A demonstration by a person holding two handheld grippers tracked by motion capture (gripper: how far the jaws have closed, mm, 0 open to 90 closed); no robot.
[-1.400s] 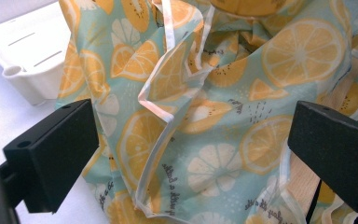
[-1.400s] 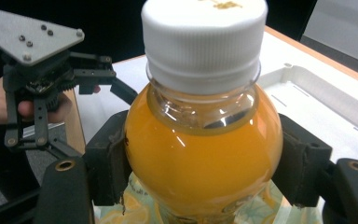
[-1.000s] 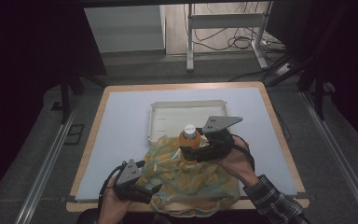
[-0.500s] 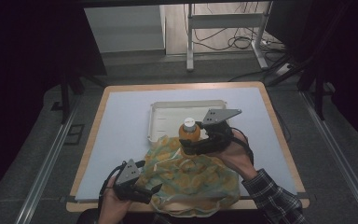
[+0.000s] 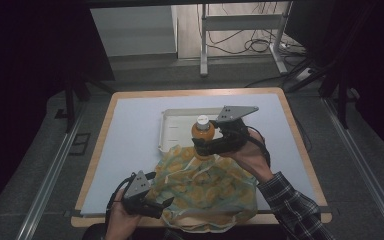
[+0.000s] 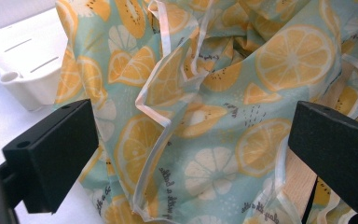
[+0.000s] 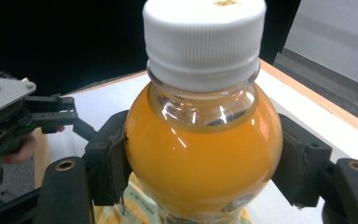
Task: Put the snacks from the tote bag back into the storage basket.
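My right gripper (image 5: 206, 145) pinches the juice bottle (image 5: 203, 135) (left jaws spread); next I set it in the tray (image 5: 172, 131).

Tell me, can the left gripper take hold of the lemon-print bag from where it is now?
Probably yes. The left gripper is open at the near edge of the lemon-print bag, and in the left gripper view the fabric lies right between its jaws with nothing in the way. The right gripper is busy holding the orange juice bottle.

A pale blue, wood-edged table (image 5: 130, 135) stands on grey carpeted floor (image 5: 45, 165); tangled black cables (image 5: 252, 45) lie beyond its far edge, darkness surrounding.
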